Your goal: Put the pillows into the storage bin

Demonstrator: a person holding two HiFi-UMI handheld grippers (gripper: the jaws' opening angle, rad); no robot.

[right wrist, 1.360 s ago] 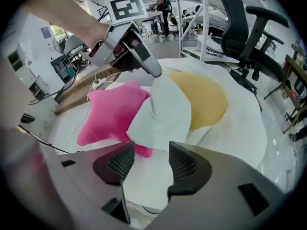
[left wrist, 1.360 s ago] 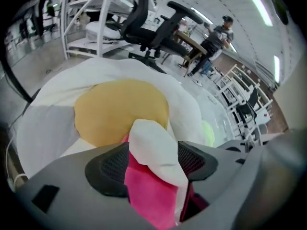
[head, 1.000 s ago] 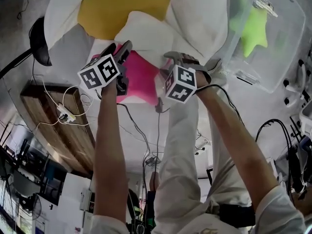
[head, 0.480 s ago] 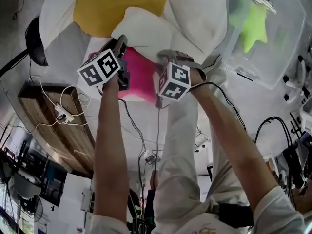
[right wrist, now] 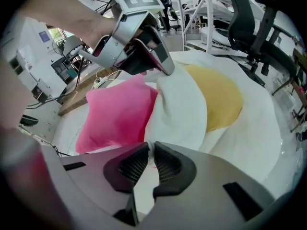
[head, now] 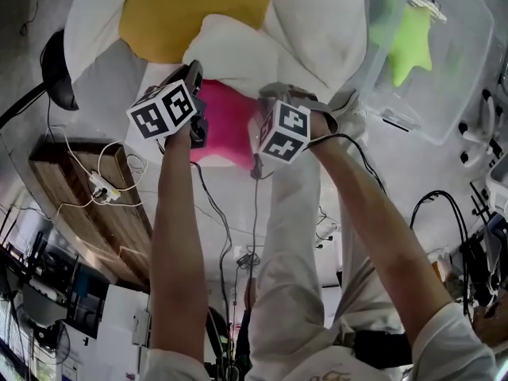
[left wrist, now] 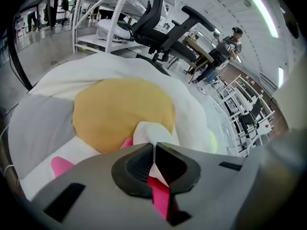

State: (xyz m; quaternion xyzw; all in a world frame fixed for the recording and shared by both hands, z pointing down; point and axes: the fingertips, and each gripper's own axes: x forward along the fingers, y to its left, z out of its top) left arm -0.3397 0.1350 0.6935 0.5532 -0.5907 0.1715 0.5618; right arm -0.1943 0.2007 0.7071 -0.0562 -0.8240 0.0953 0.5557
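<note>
From the head view, both arms reach out over a big white pillow with a yellow middle (head: pixel 313 30), which has a pink pillow (head: pixel 226 125) lying against its near side. The left gripper (head: pixel 197 82) is at the pink pillow's far left corner and the right gripper (head: pixel 260 113) is at its right edge. The clear storage bin (head: pixel 456 94) stands well apart at the upper right, and a green star pillow (head: pixel 413 42) is already inside it. A wooden bench (head: pixel 87 197) with cables sits at the left. In the left gripper view, the left gripper (left wrist: pixel 154 150) has just been closing. Its pads are now pressed together on a strip of the pink pillow (left wrist: pixel 160 198), with a little white cloth caught beside it. The white pillow (left wrist: pixel 122 111) fills the space ahead, and an office chair (left wrist: pixel 163 28) stands beyond it. In the right gripper view, the right gripper (right wrist: pixel 149 150) has also just been closing. Its pads are nearly together on a thin fold at the pink pillow's (right wrist: pixel 120 116) corner, and the fold looks pale with a speck of pink. The left gripper (right wrist: pixel 165 70) pinches the seam where the pink pillow meets the white pillow (right wrist: pixel 182 114).
</note>
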